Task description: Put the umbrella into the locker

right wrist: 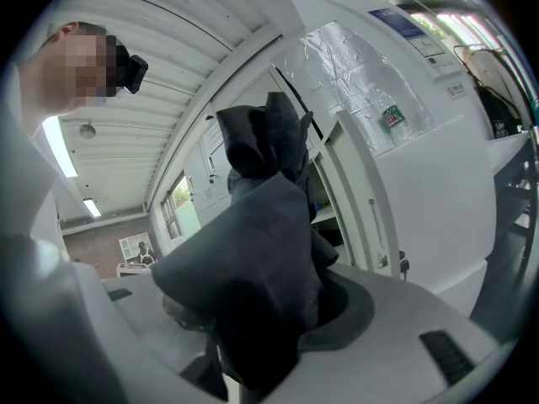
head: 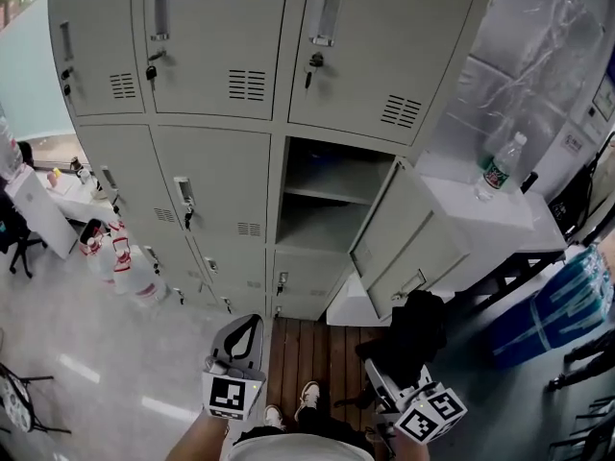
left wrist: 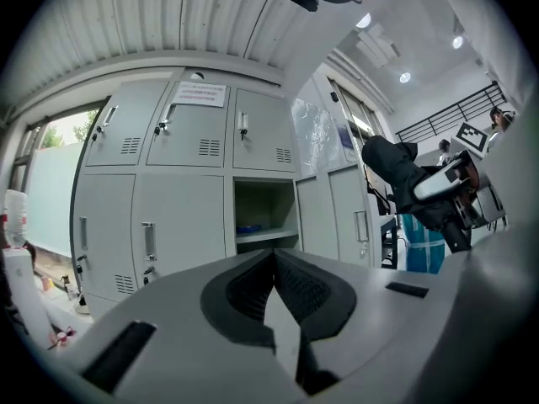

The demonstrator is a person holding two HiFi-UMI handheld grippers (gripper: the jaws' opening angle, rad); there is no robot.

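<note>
Grey locker bank (head: 211, 161) on the wall, one locker (head: 322, 221) stood open, umbrella (head: 415, 327) not yet inside but clamped in the right gripper (head: 382, 371) before it, left gripper (head: 248, 329) closed and empty; insertion remained.

The pale grey steel lockers (head: 211, 171) fill twelve o'clock, each door marked with dark louvre slits. At five o'clock sits the plain black folded fabric umbrella (head: 415, 329). The light grey left gripper (head: 245, 329) and light grey right gripper (head: 382, 377) each bear a cube of black-and-white square markers. The dark brown wooden slat flooring (head: 317, 353) lies at six. At two, the clear plastic bottle (head: 500, 166) wears a green label.
</note>
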